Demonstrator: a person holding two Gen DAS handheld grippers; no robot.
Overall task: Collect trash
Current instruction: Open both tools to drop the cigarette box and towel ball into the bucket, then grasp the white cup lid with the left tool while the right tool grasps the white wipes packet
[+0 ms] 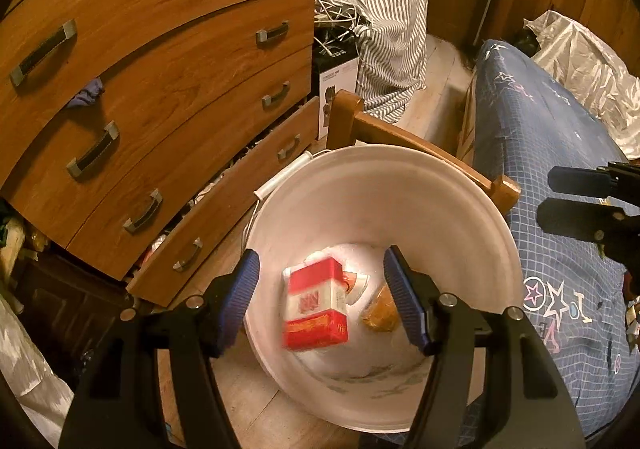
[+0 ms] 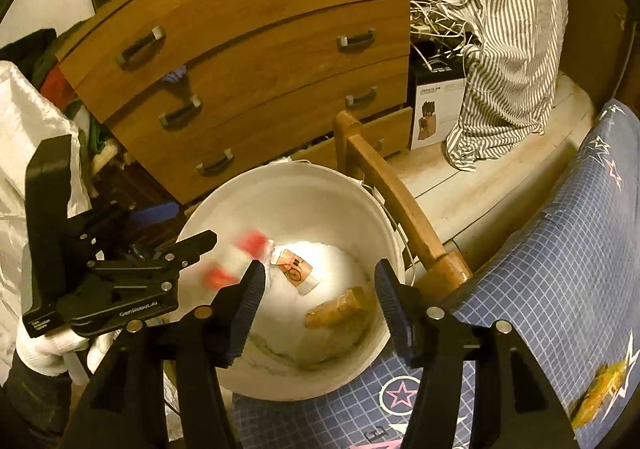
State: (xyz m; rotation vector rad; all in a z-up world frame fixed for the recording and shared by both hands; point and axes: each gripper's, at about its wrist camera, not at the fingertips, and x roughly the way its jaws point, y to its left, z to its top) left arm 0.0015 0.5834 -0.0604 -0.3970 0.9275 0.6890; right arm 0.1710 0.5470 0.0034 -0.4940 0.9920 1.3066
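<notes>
Left wrist view: your left gripper (image 1: 320,299) hangs over the white bucket (image 1: 472,209), jaws apart and pressing on nothing. Between the blue pads (image 1: 244,289) a red-and-white carton (image 1: 314,307) shows blurred inside the bucket's mouth, clear of both pads; whether it rests on the bottom cannot be told. A brown packet (image 1: 382,313) lies on the bucket floor just right of it, with a small white container (image 1: 358,285) behind the carton. Your right gripper (image 1: 588,205) enters at the right edge over the blue star-print bedcover (image 1: 560,137); from this side its jaws cannot be judged. A wooden chest of drawers (image 1: 160,49) stands behind, its lowest drawer pulled out.

Right wrist view: your right gripper (image 2: 318,301) is also over the bucket (image 2: 280,185), jaws parted with nothing between them. The carton (image 2: 236,261) is a red-and-white smear at the bucket's left inner side, just off your left gripper (image 2: 192,245), which a white-gloved hand (image 2: 52,353) holds. The brown packet (image 2: 338,309) and the white container (image 2: 298,271), which bears a bicycle label, lie on the bottom. A yellow wrapper (image 2: 600,393) lies on the bedcover (image 2: 560,269) at lower right, outside the bucket.
</notes>
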